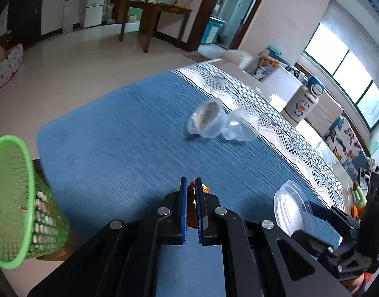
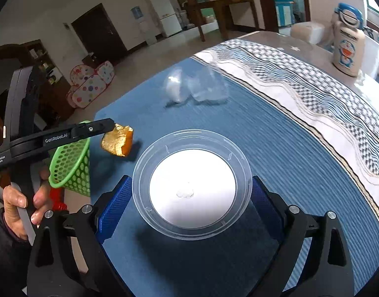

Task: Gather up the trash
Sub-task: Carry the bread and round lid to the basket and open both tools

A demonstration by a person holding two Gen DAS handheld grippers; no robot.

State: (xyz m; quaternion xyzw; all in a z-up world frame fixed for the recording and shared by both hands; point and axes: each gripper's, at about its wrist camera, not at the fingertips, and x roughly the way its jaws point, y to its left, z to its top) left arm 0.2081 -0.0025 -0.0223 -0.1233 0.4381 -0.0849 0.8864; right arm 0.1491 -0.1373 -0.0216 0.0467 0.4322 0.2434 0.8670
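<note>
Gold wrapper (image 2: 117, 140), crumpled foil w/ an orange side, is pinched between the blue pads of the left gripper (image 1: 192, 204), lifted clear of the blue cloth (image 1: 130, 148) near the table's left edge. Pads pressed nearly together on it; only a sliver pokes past the tips in the left wrist view.

Round clear lid (image 2: 191, 185) sits between the right gripper's (image 2: 189, 205) spread fingers; they flank its rim, but whether they touch it I can't tell. It's at the near side of the cloth.

Green mesh bin (image 1: 13, 198) stands just off the left edge, already w/ some scraps inside, so collecting looks partly done. My read: wrapper is about one short carry from the bin, not yet dropped.

Still left: lid, plus two clear plastic cups (image 1: 221, 123) lying on their sides, touching, toward the cloth's far edge. Cartoon bottle (image 1: 303, 104) at the far right corner prob. isn't trash.
</note>
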